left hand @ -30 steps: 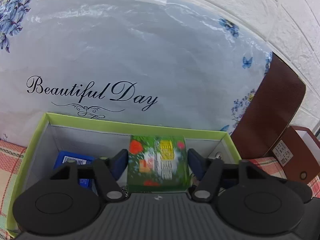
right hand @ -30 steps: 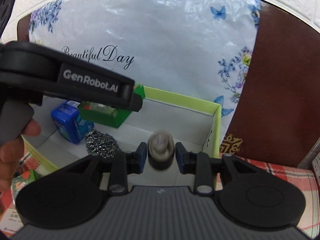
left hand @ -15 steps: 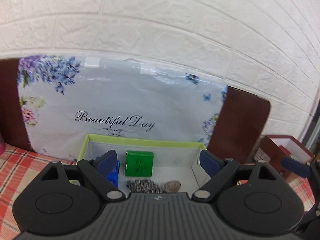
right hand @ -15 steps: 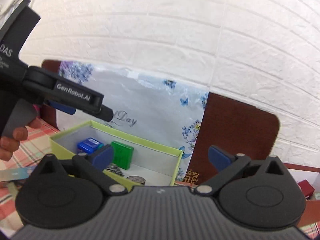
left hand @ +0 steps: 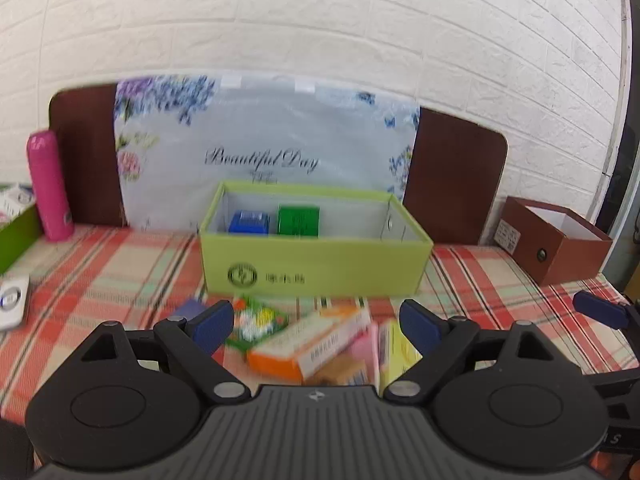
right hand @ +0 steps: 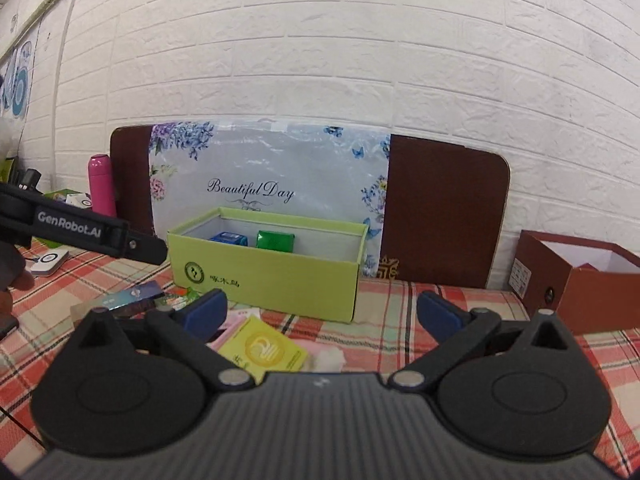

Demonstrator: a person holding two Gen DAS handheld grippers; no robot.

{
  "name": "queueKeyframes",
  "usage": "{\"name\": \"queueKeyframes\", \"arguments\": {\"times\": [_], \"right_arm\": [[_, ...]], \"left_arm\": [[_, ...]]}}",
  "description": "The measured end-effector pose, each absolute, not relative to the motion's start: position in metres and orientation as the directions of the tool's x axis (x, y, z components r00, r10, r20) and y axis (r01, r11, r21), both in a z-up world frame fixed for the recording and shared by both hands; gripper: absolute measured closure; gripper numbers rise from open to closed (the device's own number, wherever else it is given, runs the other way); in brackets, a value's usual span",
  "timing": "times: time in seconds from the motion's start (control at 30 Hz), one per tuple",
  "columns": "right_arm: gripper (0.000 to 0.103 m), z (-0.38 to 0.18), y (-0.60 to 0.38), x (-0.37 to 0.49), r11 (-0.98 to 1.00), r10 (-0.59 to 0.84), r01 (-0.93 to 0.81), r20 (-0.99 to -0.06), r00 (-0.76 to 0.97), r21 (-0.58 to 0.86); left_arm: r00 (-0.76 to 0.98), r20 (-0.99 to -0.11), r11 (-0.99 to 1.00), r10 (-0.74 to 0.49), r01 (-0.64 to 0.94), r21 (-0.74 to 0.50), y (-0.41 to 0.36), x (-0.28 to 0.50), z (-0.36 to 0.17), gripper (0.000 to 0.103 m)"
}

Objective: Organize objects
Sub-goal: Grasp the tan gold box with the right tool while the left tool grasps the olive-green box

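Observation:
A light-green open box (left hand: 320, 264) stands on the checked tablecloth, also in the right wrist view (right hand: 272, 276). Inside it stand a blue box (left hand: 249, 222) and a green box (left hand: 298, 220). Loose items lie in front of it: an orange box (left hand: 310, 344), a green sweet packet (left hand: 256, 322), a yellow packet (right hand: 264, 350), pink packets (left hand: 366, 346). My left gripper (left hand: 317, 322) is open and empty above the loose items. My right gripper (right hand: 322, 314) is open and empty, just in front of the box.
A brown open box (left hand: 556, 238) stands at the right, a pink bottle (left hand: 48, 184) at the left. A floral "Beautiful Day" bag (left hand: 264, 156) and a brown board (left hand: 452, 184) lean on the white brick wall. A white round device (right hand: 50, 262) lies at far left.
Both grippers let go of their items in the green box, opened wide and pulled back and up. The loose items in front of the box have come into view.

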State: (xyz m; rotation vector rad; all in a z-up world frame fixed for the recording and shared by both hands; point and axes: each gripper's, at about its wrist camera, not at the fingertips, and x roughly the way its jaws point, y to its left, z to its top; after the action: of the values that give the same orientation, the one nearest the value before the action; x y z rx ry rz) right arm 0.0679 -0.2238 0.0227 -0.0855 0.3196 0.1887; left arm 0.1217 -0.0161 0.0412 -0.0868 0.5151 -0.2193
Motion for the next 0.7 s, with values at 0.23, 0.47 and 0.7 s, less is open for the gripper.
{"name": "queueKeyframes", "arguments": {"times": [0.23,0.47,0.7], "right_arm": [[0.000,-0.013,-0.224,0.039,0.984,0.168,-0.178,-0.413,0.895,0.014],[0.000,-0.046,-0.217,0.031,0.986,0.161,-0.161,-0.500,0.851,0.044],[0.000,-0.063,-0.213,0.037,0.988,0.150,-0.135,-0.556,0.818,0.068]], "left_arm": [[0.809,-0.539,0.971,-0.234,0.165,-0.173,-0.010,0.090,0.008,0.010],[0.785,-0.587,0.977,-0.198,0.111,-0.182,0.008,0.077,-0.017,0.010],[0.797,-0.596,0.991,-0.100,0.028,-0.128,0.047,0.092,-0.024,0.010]]}}
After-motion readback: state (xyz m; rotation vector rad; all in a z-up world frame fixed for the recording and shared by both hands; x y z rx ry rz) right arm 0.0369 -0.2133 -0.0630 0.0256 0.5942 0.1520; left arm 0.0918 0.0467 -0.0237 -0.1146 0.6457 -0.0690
